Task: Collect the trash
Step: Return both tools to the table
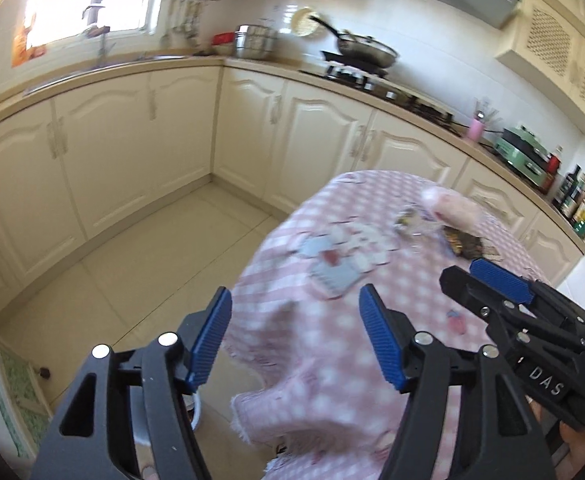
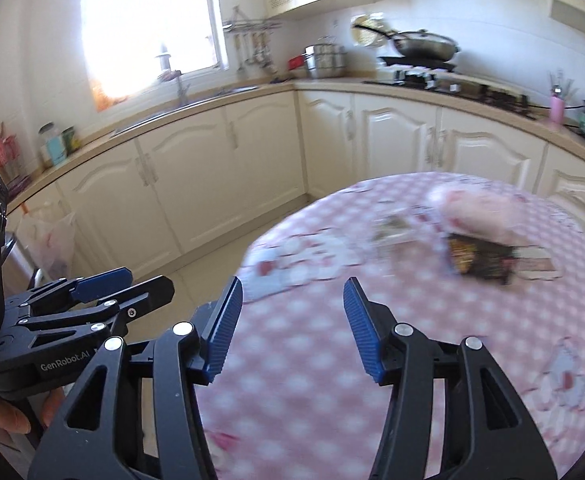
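The trash lies on the far part of a round table (image 2: 332,360) draped in a pink-and-white checked cloth: a dark, glossy snack wrapper (image 2: 480,258) with yellow and red print, a crumpled clear wrapper (image 2: 392,226) to its left, and a pale pink bag (image 2: 476,210) bunched up just behind them. All three are blurred, so no print can be read. The dark wrapper touches the pink bag's lower edge.

The left gripper (image 1: 294,334) stands wide with nothing between its ribbed blue pads (image 1: 380,344); it hangs over the near edge of the table, where the cloth falls in a frayed fold. The right gripper (image 2: 292,326) is also parted and empty – well short of the trash.

Only the left view shows the bottles (image 1: 580,206) at the end of the counter and a green appliance (image 1: 522,156) whole. Only the right view shows a plastic bag (image 2: 52,236) beside a metal bin at the left, a jar (image 2: 52,142) on the counter, and the hand (image 2: 0,420) gripping the left tool.

Cream cabinets (image 1: 132,148) with arched panel doors run along both walls – a wok (image 2: 424,46) sits on the stove, steel pots (image 2: 326,60) in the corner. The floor is pale tile.
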A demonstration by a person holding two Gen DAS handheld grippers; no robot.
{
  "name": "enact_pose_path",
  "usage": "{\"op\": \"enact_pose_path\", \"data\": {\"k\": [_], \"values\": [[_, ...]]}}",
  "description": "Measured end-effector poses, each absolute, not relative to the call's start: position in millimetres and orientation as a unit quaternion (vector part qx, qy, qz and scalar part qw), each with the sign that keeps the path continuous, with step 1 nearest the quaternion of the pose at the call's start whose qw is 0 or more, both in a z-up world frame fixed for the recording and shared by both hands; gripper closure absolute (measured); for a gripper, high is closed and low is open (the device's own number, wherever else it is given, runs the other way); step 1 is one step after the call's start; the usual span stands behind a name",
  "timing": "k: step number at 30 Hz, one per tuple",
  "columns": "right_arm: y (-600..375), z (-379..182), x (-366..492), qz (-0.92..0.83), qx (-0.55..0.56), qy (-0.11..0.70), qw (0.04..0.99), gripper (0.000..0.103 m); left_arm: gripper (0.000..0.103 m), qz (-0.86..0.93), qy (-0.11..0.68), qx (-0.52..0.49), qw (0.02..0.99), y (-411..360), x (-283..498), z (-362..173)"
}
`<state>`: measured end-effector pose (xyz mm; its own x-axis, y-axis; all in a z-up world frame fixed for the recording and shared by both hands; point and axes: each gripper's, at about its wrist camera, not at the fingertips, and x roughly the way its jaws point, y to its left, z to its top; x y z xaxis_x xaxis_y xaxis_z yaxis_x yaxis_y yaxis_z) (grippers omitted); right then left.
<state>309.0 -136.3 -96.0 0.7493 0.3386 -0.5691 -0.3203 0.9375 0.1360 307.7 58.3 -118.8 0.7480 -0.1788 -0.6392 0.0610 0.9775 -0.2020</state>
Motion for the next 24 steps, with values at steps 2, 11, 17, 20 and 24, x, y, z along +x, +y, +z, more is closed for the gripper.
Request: {"op": "enact_pose_path", "data": {"k": [2,11,17,20,24], "values": [[-165.2,-94.0,312.5,0.154,0.019,0.304,0.940,0.052,0.036,-0.082,0.347,-0.076,0.931,34.1,316.8,-114.9],[-253.2,-118.4,349.7,0.081,0.030,0.335,0.938,0.052,0.036,-0.113,0.359,-0.031,0.926,-50.5,374.7,-123.6],[-276.7,-133.8,379.5,0.068,0.045,0.361,0.929,0.052,0.036,-0.104,0.382,-0.003,0.918,-76.9,417.1,-141.8],[-281.2,-137.2,392.2,0.072,0.060,0.375,0.922,0.052,0.036,-0.101,0.392,0.004,0.914,-86.4,431.0,-147.4],[-285.2,-141.3,413.6,0.068,0.066,0.387,0.917,0.052,0.037,-0.099,0.401,0.004,0.911,-89.5,445.8,-154.1]]}}
